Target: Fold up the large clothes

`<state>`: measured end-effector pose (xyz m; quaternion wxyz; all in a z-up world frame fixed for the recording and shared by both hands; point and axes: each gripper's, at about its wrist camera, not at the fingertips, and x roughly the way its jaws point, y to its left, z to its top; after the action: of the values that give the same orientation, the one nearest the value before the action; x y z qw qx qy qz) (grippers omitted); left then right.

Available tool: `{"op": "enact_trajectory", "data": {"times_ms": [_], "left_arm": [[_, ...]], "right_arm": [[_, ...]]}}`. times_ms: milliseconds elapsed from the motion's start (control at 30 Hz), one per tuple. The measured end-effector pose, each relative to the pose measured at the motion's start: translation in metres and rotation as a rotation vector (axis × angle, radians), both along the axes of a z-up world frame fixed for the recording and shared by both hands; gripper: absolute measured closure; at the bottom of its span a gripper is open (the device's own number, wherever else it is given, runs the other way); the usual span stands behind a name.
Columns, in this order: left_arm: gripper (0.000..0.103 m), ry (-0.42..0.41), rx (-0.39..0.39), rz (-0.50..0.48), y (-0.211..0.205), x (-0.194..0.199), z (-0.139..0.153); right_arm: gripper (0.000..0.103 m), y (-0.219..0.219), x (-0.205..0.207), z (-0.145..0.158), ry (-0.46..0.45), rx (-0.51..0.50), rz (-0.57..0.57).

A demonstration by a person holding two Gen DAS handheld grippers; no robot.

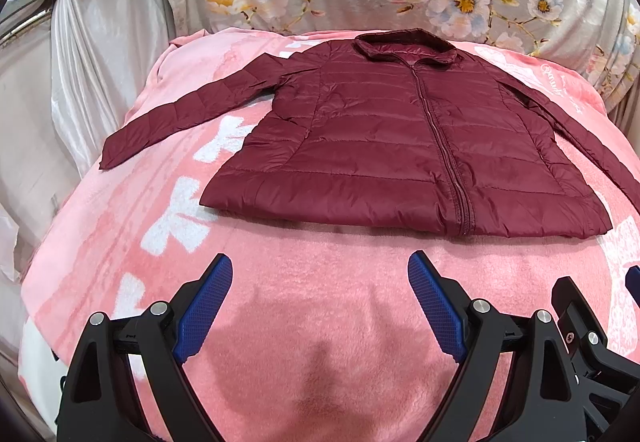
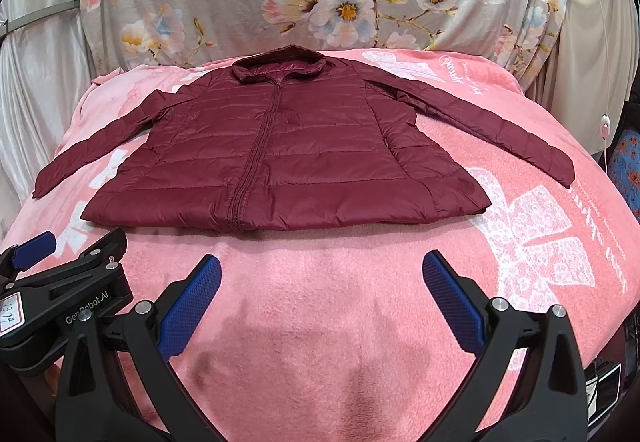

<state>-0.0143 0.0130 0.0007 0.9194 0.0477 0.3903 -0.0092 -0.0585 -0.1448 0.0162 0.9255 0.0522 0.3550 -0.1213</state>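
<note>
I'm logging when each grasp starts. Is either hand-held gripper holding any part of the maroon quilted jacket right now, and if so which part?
Nothing is held. The left hand-held gripper and right hand-held gripper are both open above the pink blanket, short of the maroon quilted jacket.

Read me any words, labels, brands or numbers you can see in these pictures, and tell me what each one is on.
"GenRobot.AI": on the left hand-held gripper, along its black body.
"1314": handwritten, on the white tag at that gripper's side.
Pink blanket: white cursive script near the far edge, too distorted to read.
</note>
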Motion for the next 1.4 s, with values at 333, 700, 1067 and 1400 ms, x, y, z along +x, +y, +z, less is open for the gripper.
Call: {"op": "enact_trajectory", "data": {"times_ms": [333, 700, 1067, 1400], "left_arm": [[0.016, 0.001, 0.0, 0.006, 0.0035, -0.001, -0.0007], [0.016, -0.004, 0.003, 0.006, 0.0046, -0.0018, -0.0016], [0.016, -0.003, 0.003, 0.008, 0.0053, -0.0012, -0.0022], [0.016, -0.002, 0.003, 0.007, 0.0054, -0.0012, -0.0023]], "right_arm": [[0.005, 0.0008, 0.0001, -0.0007, 0.002, 0.0, 0.001], [0.005, 0.0007, 0.0, -0.0007, 0.003, 0.003, 0.001], [0.005, 0.0013, -0.0004, -0.0019, 0.002, 0.002, 0.0], [0.005, 0.0014, -0.0003, -0.0024, 0.003, 0.005, 0.0]]}}
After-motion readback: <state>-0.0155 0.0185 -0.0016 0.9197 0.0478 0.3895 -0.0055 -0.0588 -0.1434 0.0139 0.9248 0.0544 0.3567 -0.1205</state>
